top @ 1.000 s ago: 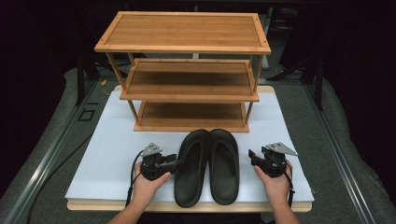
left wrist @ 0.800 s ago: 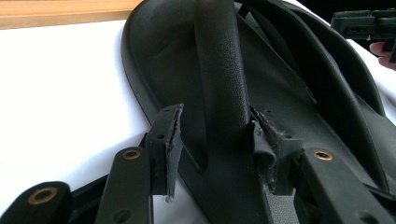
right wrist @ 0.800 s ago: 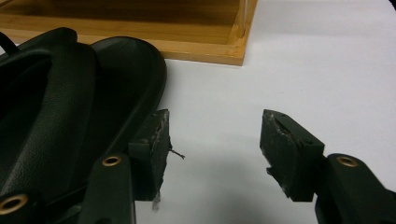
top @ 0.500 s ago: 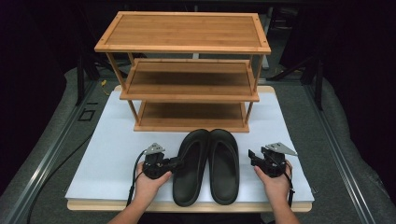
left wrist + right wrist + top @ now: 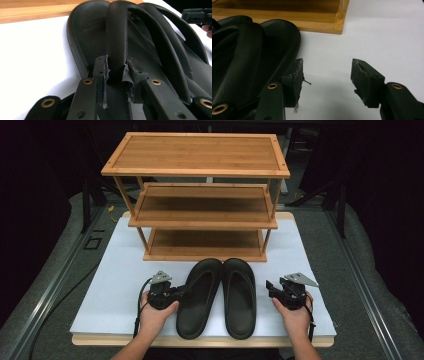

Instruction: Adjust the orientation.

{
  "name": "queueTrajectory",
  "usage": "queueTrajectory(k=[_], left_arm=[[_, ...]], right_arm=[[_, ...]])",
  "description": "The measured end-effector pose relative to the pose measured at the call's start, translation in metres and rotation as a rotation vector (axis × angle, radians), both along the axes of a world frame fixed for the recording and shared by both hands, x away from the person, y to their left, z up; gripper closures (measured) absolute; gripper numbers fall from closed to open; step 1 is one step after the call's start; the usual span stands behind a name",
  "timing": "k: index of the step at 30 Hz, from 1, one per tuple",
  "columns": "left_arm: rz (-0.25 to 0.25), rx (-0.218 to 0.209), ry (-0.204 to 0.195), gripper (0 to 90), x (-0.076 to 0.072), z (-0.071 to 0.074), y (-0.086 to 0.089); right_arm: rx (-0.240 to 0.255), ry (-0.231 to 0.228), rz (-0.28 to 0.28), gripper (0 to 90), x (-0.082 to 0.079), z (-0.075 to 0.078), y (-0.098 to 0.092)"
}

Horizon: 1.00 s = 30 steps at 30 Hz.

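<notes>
Here, from the high view, a wooden shelf [image 5: 200, 195] stands at the far side of a white mat [image 5: 115, 270]. Just in front of the shelf lie two black sandals side by side, the left sandal [image 5: 198, 297] and the right sandal [image 5: 239, 297]. The left gripper [image 5: 181, 292] reaches into the left sandal's side; the right gripper [image 5: 269, 287] sits beside the right sandal, apart from it.

In the left gripper view, the left gripper [image 5: 117, 72] is closed tight around the sandal's strap [image 5: 116, 37], with the shelf's base behind.

In the right gripper view, the right gripper [image 5: 327, 77] is spread wide over bare mat, holding nothing, its left jaw beside the right sandal's [image 5: 274, 42] edge.
</notes>
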<state>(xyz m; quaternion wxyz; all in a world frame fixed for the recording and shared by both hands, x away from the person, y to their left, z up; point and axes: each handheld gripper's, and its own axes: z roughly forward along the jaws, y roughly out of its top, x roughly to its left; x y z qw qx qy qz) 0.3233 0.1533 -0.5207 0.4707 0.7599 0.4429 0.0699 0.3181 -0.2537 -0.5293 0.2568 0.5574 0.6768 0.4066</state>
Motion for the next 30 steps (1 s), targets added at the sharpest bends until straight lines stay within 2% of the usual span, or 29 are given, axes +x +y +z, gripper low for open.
queueTrajectory(k=[6, 23, 30], left_arm=[[0.016, 0.009, -0.005, 73.4, -0.001, 0.002, 0.009], [0.128, 0.013, -0.035, 73.7, -0.002, 0.011, 0.044], [0.161, 0.006, -0.034, 73.8, -0.002, 0.015, 0.058]], right_arm=[[-0.003, -0.002, -0.001, 43.3, 0.000, 0.000, 0.001], [-0.006, -0.002, 0.001, 43.4, 0.000, -0.001, 0.001], [0.001, -0.002, -0.001, 43.4, 0.000, 0.000, 0.000]])
